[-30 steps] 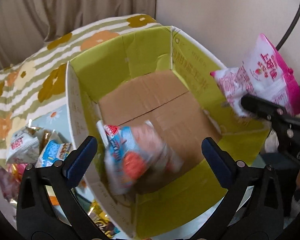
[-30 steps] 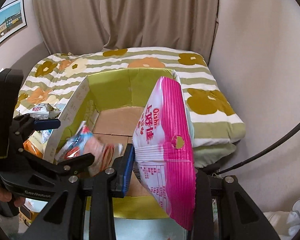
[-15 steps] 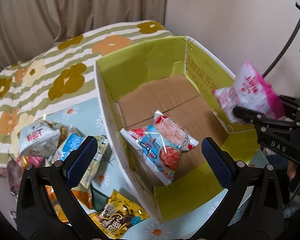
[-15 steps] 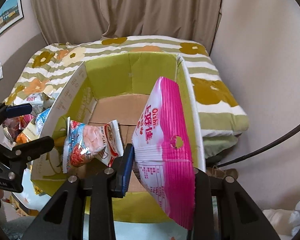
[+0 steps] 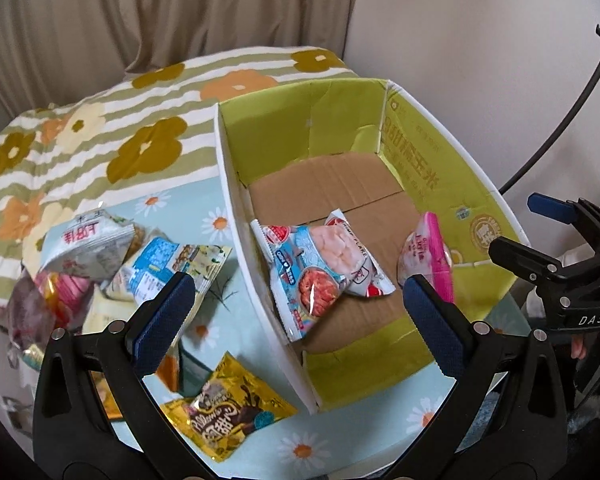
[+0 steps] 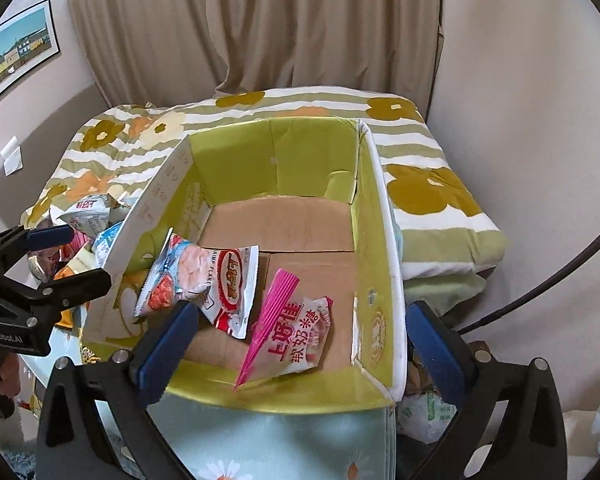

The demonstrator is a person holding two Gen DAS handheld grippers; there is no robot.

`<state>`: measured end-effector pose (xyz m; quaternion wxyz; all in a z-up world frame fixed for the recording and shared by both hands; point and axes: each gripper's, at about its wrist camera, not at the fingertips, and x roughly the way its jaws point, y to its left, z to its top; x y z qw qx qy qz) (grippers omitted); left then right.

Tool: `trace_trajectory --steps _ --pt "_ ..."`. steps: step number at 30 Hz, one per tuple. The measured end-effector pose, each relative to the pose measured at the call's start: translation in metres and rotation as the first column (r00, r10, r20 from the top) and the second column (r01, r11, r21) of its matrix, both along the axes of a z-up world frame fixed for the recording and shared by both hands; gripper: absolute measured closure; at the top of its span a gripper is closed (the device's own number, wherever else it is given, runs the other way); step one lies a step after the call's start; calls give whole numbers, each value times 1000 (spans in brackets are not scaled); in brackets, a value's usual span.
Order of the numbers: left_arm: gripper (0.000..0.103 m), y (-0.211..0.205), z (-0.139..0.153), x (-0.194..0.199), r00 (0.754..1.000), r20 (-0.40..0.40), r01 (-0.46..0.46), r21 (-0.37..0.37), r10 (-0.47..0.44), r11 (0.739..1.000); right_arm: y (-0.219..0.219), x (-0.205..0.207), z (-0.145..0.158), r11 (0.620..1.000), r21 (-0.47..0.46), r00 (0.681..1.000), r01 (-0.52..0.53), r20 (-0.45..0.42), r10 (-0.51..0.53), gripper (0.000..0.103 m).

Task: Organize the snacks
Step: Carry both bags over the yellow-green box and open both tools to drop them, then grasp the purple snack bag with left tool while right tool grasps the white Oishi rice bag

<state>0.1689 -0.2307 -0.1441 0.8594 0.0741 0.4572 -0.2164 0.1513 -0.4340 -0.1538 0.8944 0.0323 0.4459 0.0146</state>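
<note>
Floral table [image 6: 260,440], pink bag [image 6: 296,336] in box [image 6: 384,240], right gripper [image 6: 296,344] opening, empty

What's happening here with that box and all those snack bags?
A person with a gripper in each hand is sorting snacks into a green cardboard box. The right gripper is opening, and its pink packet is inside the box beside a shrimp-flake bag. The left gripper is open and empty. More packets wait outside.

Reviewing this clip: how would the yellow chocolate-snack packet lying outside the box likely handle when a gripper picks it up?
The yellow packet lies flat and looks thin, so it is probably light and floppy, sagging from whichever edge is pinched. Its glossy foil may slip between fingers. Lying flat on the tablecloth, an edge may be hard to catch.
</note>
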Motion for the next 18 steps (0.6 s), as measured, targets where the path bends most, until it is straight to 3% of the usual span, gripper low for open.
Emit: trace_trajectory --steps 6,11,18 --pt "0 8 16 -21 998 50 -40 -9 40 999 10 -8 12 998 9 998 -65 5 65 0" --pt "0 27 28 -42 992 75 -103 -30 105 994 24 -18 27 992 -4 991 -123 59 123 0" --pt "0 70 45 -70 961 125 -244 -23 245 969 55 -20 51 969 -8 959 -246 140 244 0"
